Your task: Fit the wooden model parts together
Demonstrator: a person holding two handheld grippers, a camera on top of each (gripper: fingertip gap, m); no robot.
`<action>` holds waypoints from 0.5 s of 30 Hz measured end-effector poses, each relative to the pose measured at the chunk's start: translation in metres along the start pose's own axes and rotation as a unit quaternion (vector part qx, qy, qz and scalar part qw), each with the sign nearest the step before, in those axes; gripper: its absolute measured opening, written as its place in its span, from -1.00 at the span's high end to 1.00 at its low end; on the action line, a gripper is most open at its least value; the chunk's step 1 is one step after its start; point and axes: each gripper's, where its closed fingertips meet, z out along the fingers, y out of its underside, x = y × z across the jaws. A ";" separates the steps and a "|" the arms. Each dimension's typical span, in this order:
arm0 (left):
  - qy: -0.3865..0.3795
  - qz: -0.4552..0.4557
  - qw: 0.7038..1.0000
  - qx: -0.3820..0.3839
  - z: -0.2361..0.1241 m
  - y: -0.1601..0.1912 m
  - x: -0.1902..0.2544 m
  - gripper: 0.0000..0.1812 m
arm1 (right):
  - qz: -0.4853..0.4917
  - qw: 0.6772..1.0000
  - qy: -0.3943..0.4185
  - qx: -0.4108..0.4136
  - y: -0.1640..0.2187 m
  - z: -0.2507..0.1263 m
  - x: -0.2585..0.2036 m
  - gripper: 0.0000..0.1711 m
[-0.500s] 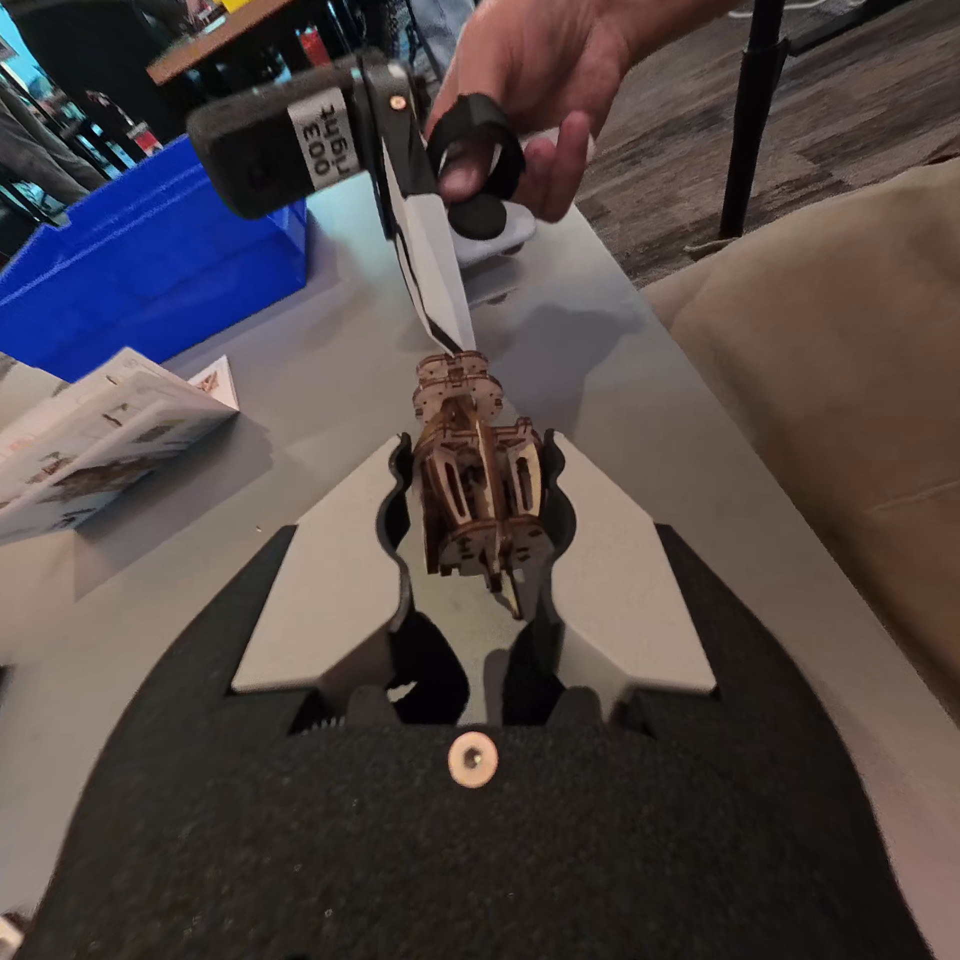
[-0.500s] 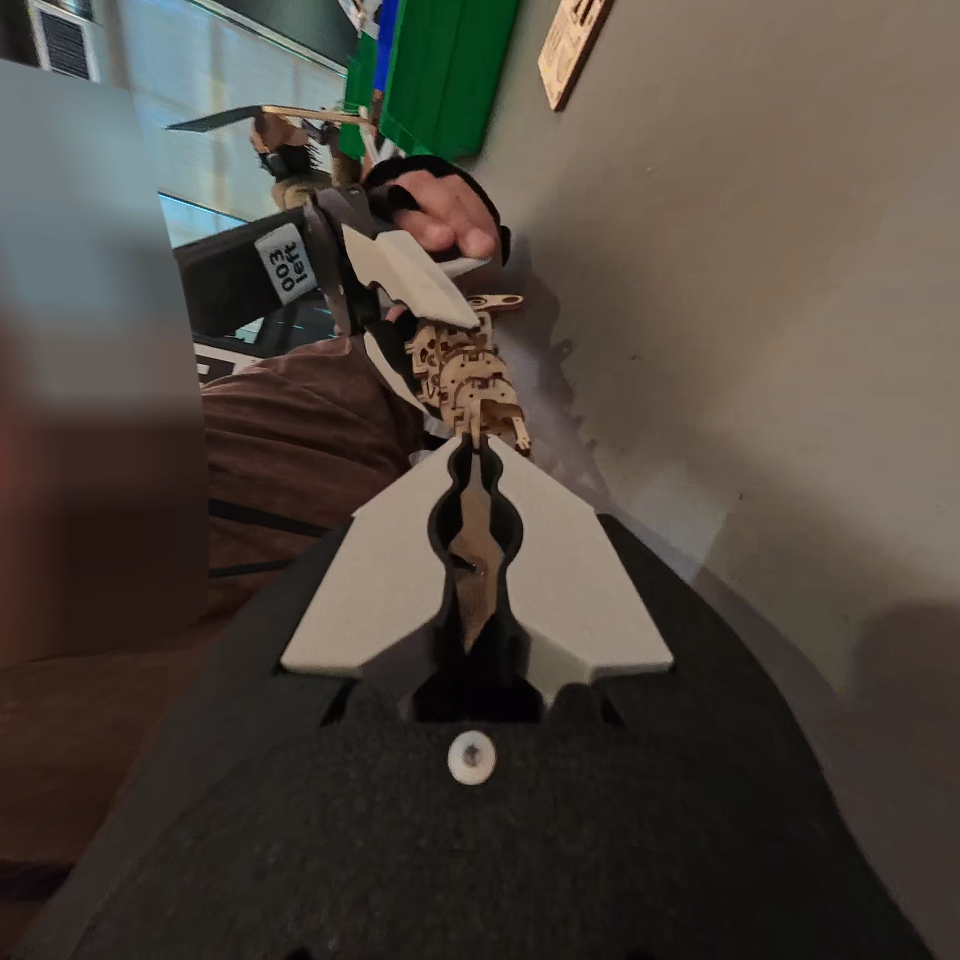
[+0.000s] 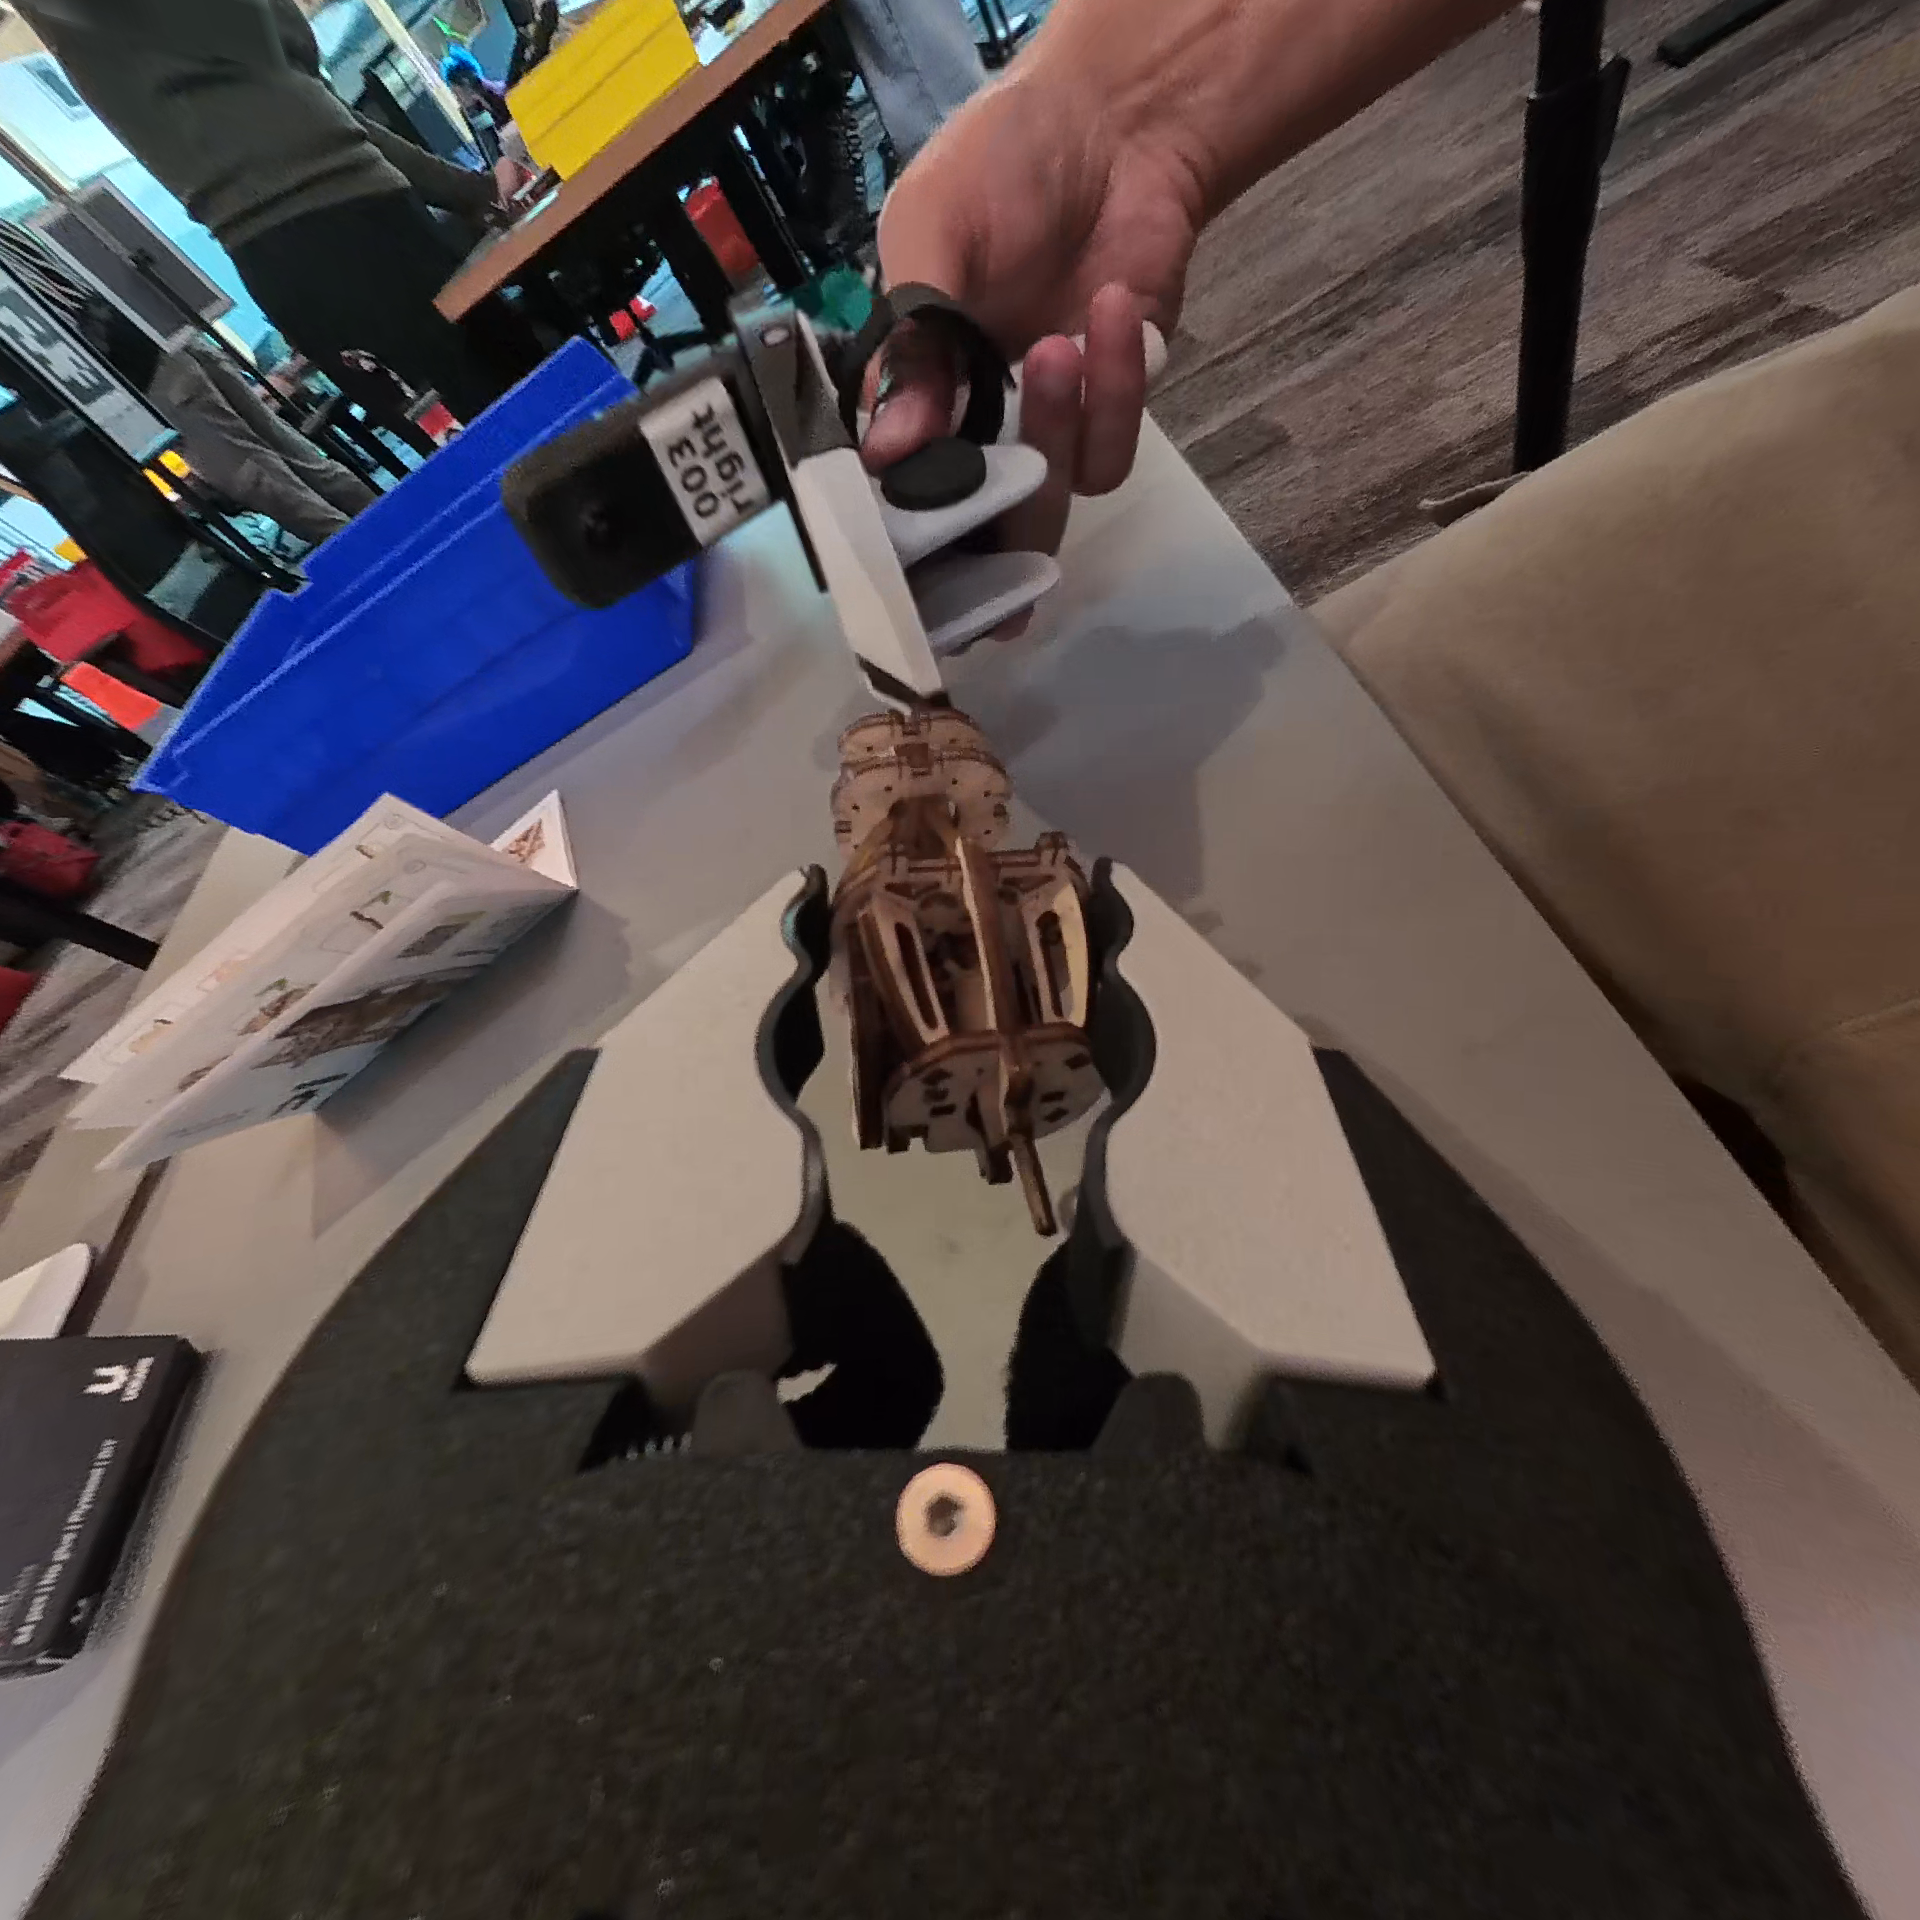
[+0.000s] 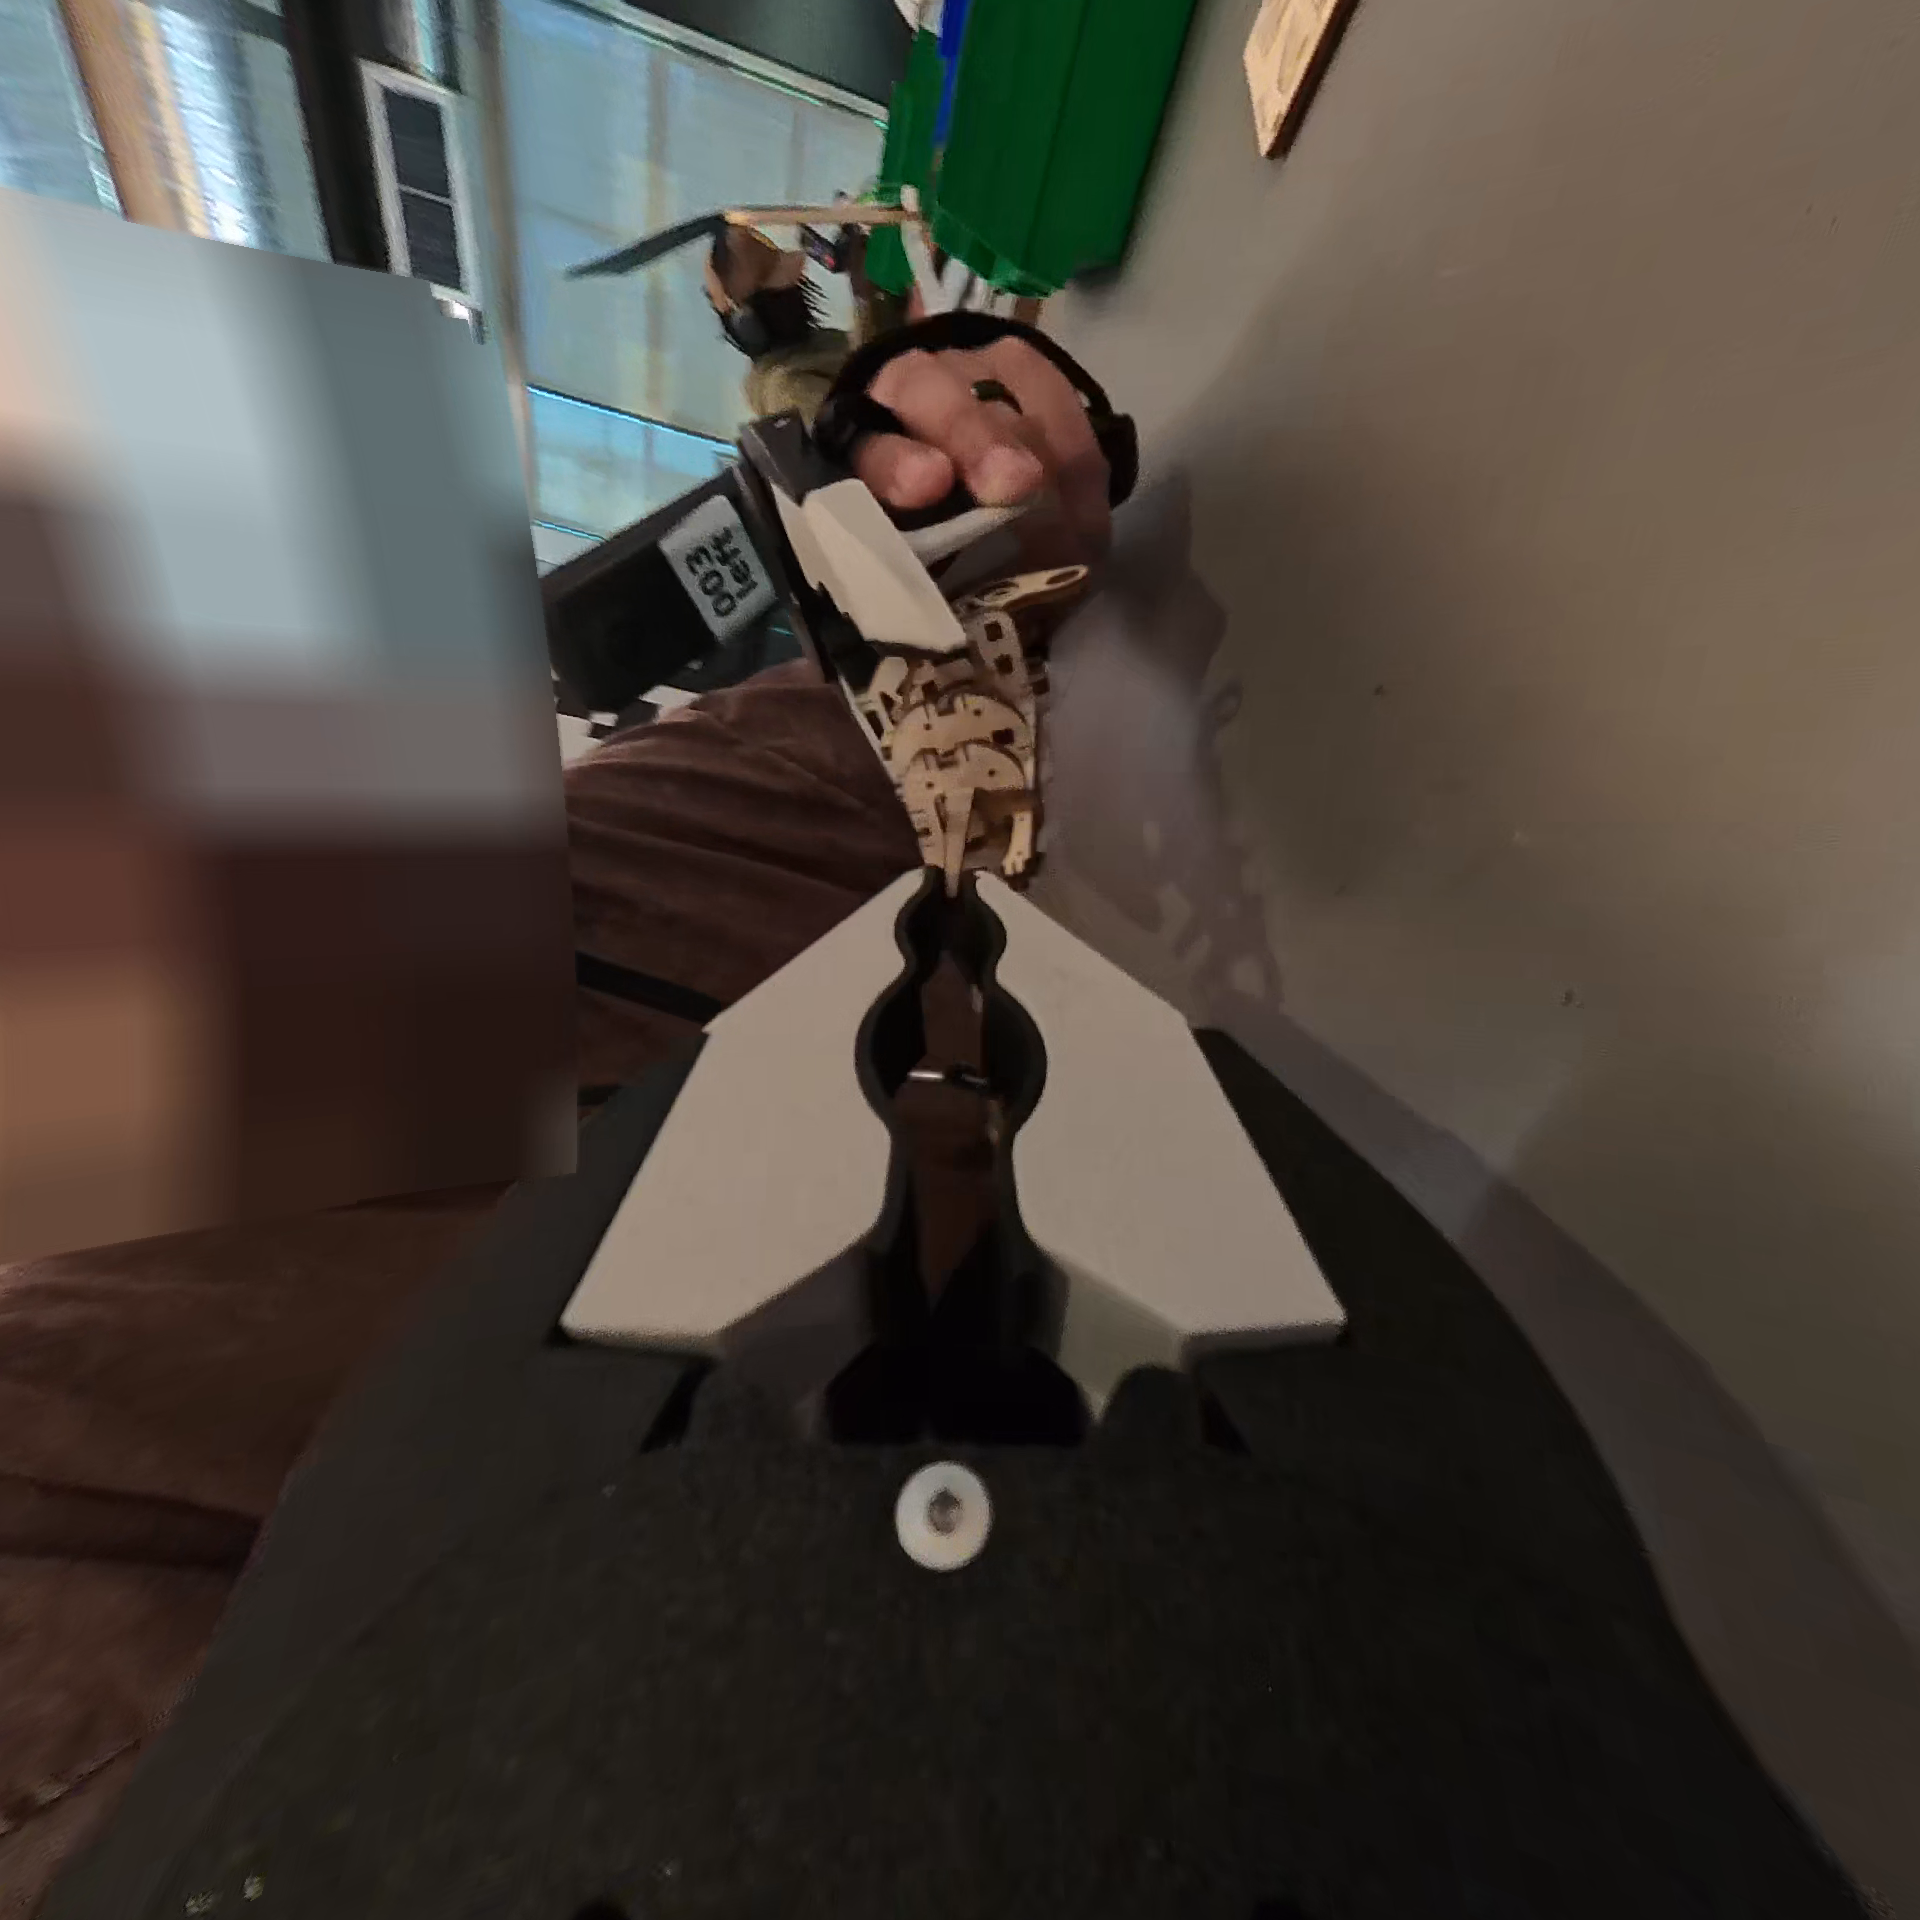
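Here the left gripper [image 3: 961, 935] clamps the wooden model [image 3: 961, 997] between its fingers above the grey table [image 3: 1299, 831]. The right gripper [image 4: 951, 888], nearly closed, pinches a thin wooden piece [image 4: 951, 1122] at the model's far end. Both grippers carry white printed labels; a folded leaflet [image 3: 312, 977] and a blue bin [image 3: 416, 644] sit nearby.

Pale laser-cut wood model [image 3: 961, 997]; matt grey table [image 3: 1195, 790]; glossy blue plastic bin [image 3: 416, 644].
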 end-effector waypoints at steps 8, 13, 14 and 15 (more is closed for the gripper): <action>0.007 0.000 1.000 -0.001 0.002 0.001 0.004 0.47 | 0.011 1.000 0.003 -0.010 0.004 -0.001 0.003 0.98; 0.046 -0.083 0.995 0.021 0.001 -0.001 0.003 0.48 | -0.095 0.991 0.091 -0.018 -0.002 -0.005 0.001 0.94; 0.053 -0.097 0.994 0.026 0.000 -0.002 0.004 0.48 | -0.112 0.988 0.106 -0.017 -0.004 -0.007 -0.001 0.91; 0.057 -0.106 0.992 0.030 0.000 -0.003 0.004 0.48 | -0.131 0.983 0.125 -0.015 -0.006 -0.010 -0.001 0.87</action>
